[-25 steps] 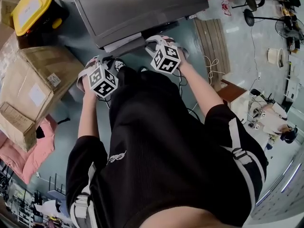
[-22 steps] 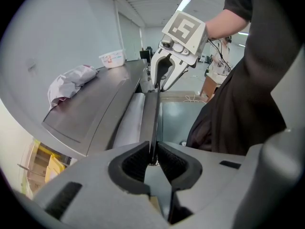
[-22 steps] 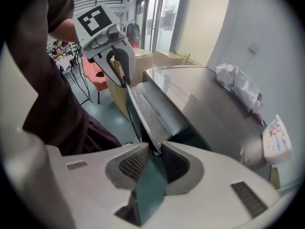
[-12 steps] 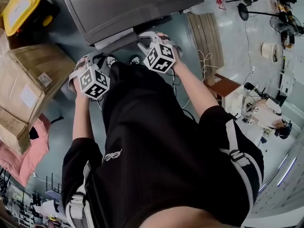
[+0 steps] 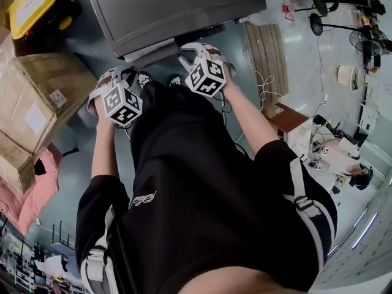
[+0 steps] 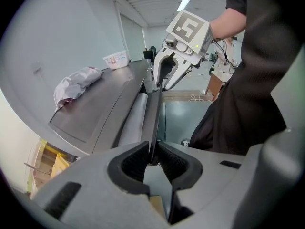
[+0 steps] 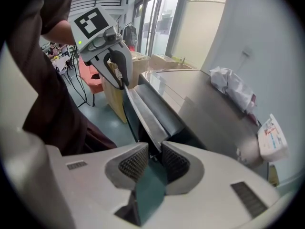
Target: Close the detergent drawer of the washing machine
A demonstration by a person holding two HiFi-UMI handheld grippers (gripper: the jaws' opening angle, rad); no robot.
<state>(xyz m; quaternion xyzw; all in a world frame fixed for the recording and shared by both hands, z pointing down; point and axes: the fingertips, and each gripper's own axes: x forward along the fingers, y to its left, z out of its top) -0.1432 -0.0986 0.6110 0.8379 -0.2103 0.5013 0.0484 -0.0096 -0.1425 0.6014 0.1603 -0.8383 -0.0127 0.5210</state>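
Observation:
The grey washing machine (image 5: pixel 171 5) stands in front of the person, and its detergent drawer (image 5: pixel 153 49) sticks out towards them. The drawer's thin dark front panel (image 6: pixel 153 113) runs between the two grippers. My left gripper (image 6: pixel 151 159) is shut on the near end of the panel, whose edge is pinched between its ribbed pads. My right gripper (image 7: pixel 153 156) is shut on the other end of the same panel (image 7: pixel 145 113). Each gripper shows in the other's view: the right gripper (image 6: pixel 164 82) and the left gripper (image 7: pixel 123 82). In the head view the left gripper (image 5: pixel 119 75) and right gripper (image 5: pixel 191 49) sit at the drawer's two ends.
Cardboard boxes (image 5: pixel 37 109) and a yellow-lidded bin (image 5: pixel 37 5) stand to the left, with pink fabric (image 5: pixel 30 201) below them. A wooden board (image 5: pixel 266 48) and cables lie on the floor at the right. A crumpled bag (image 6: pixel 76 82) and a tub (image 6: pixel 116 58) rest on the machine's top.
Both grippers keep their hold on the drawer front and stay where they were. Only the head view has shifted a little.

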